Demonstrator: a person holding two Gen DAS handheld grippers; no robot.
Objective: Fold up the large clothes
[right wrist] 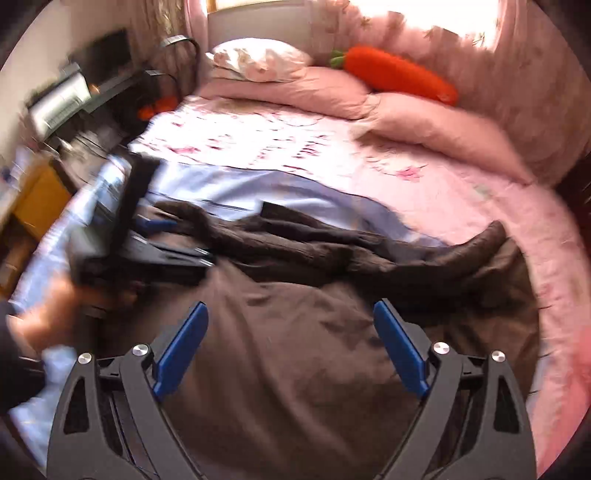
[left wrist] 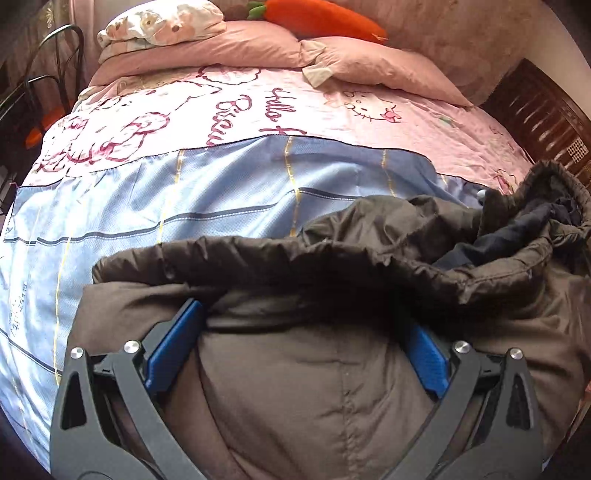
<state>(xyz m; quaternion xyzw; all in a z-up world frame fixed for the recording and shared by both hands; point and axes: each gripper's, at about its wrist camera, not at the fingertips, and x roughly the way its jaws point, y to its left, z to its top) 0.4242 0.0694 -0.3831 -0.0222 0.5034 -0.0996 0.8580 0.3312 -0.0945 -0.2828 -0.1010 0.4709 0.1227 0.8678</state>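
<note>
Two claws work over a brown padded coat (left wrist: 314, 387) spread on the bed. Nearest, the left claw (left wrist: 306, 332) stands wide open, its blue fingers (left wrist: 173, 343) pushed in under the coat's rumpled fold. The right claw (right wrist: 291, 343) also gapes open just above flat brown cloth, gripping nothing. Beyond lies a blue checked sheet (left wrist: 147, 199), then a pink printed cover (left wrist: 229, 103), pink pillows (left wrist: 369, 62) and a plush carrot (left wrist: 321, 18).
</note>
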